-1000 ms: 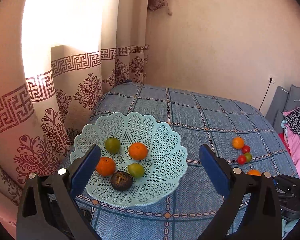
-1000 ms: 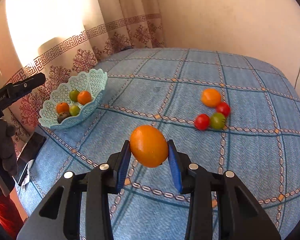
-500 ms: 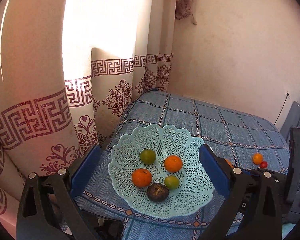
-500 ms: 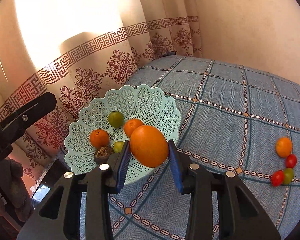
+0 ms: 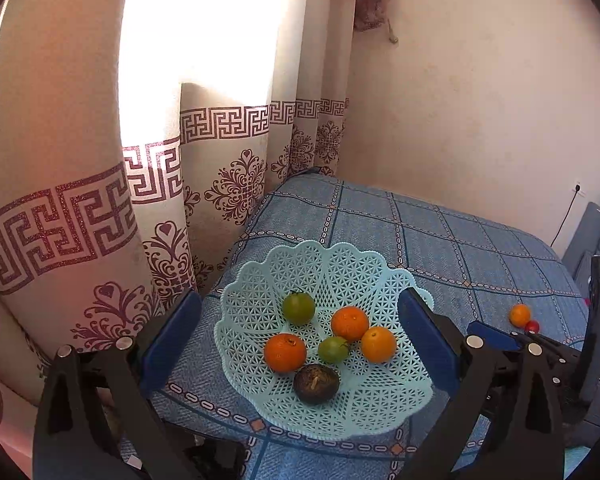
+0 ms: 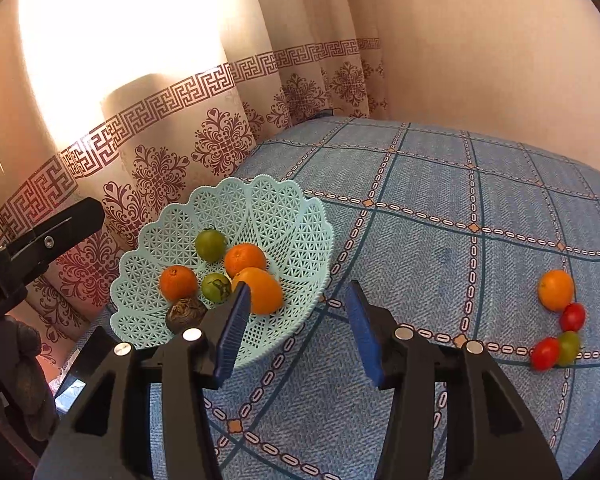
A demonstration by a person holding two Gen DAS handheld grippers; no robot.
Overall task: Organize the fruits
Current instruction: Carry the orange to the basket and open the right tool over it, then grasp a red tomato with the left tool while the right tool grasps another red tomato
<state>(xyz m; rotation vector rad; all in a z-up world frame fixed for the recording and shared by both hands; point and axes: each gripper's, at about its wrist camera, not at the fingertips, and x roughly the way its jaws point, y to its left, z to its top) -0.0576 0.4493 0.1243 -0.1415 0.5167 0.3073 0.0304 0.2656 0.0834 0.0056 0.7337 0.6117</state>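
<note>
Right gripper (image 6: 296,328) hangs over near rim of pale-blue lattice plastic basket (image 6: 296,216), blue pads spread, nothing held. Left gripper (image 5: 300,340) likewise wide apart, framing basket. Inside: three oranges, two green tomatoes, dark wrinkled fruit (image 6: 185,313). Basket near bed corner beside patterned curtain (image 6: 160,160); orange and three small tomatoes lie well apart on blue checked bedspread (image 6: 440,208).

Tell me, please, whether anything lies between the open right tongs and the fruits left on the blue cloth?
Nothing visible does: only bare blue cloth separates the right tongs from the orange and tomatoes.
</note>
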